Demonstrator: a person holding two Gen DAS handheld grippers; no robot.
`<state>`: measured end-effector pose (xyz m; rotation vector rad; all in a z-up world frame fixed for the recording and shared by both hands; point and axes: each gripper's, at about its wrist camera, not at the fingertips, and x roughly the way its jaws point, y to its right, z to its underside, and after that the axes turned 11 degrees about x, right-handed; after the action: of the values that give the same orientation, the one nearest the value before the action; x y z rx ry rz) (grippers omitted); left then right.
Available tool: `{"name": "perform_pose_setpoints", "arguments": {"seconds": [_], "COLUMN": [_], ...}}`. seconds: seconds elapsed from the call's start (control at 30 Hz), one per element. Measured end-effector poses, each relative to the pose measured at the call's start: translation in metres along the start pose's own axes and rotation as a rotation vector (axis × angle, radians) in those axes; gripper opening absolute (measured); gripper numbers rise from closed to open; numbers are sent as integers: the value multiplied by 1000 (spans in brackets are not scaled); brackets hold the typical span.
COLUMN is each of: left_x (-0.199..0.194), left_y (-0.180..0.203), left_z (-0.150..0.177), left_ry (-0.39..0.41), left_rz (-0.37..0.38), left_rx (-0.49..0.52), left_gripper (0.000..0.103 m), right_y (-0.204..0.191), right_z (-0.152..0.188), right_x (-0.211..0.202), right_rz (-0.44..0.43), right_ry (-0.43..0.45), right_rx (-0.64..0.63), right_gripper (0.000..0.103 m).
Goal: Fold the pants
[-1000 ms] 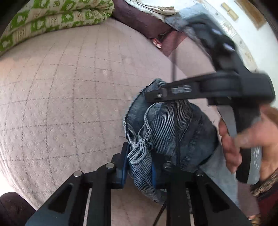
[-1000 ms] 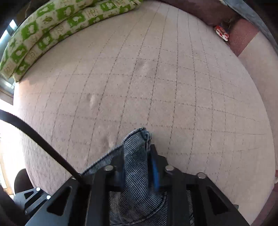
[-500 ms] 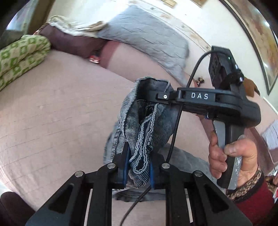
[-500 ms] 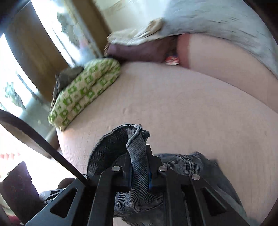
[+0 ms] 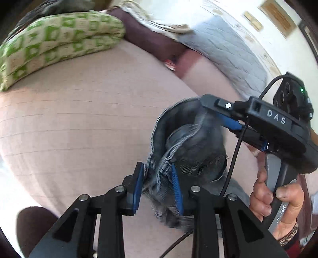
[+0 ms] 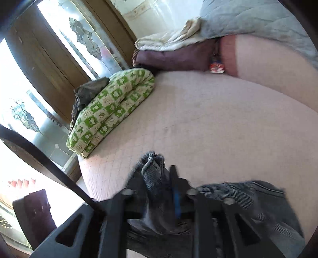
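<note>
1. The left hand-held gripper [image 5: 157,188] is seen from its own wrist camera. Its two blue-padded fingers stand apart, with a bunched hem of the pants [image 5: 186,146] between them. The fabric touches the right pad; contact at the left pad cannot be confirmed, so a firm grip by this unit cannot be told from the view.
2. The right hand-held gripper [image 5: 224,117] appears in the left wrist view, carried by the person's right hand [image 5: 278,200]. Its blue-padded fingers meet the upper edge of the pants, and the denim hangs from that point.
3. In the right wrist view, the right hand-held gripper [image 6: 157,190] is motion-blurred. A fold of the pants [image 6: 153,174] passes up between its fingers and projects beyond the tips; the fingers appear closed on this fold.
4. The pants are blue-grey denim. They are held bunched and raised above the bed [image 5: 83,123], with the remainder trailing down onto the pink quilted cover [image 6: 208,127] near the gripper bodies.
5. A folded green-and-white patterned quilt [image 6: 111,111] lies at the far edge of the bed. A dark garment [image 6: 89,91] rests on top of it.
6. A dark purple cushion [image 6: 174,57] and a grey quilted blanket [image 6: 254,17] lie at the head end.
7. No container is visible in either view.
</note>
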<state>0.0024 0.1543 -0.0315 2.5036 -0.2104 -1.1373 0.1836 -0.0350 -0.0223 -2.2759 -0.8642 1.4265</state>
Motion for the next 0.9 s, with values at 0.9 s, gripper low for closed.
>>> {"name": "perform_pose_setpoints", "arguments": {"seconds": [0.9], "left_x": [101], "left_y": [357], "left_z": [28], "left_ry": [-279], "left_rz": [363], "left_rx": [808], "left_gripper": [56], "right_y": [278], "right_z": [309], "right_x": [-379], "right_rz": [327], "right_ry": [566], "right_rx": [770], "right_gripper": [65]}}
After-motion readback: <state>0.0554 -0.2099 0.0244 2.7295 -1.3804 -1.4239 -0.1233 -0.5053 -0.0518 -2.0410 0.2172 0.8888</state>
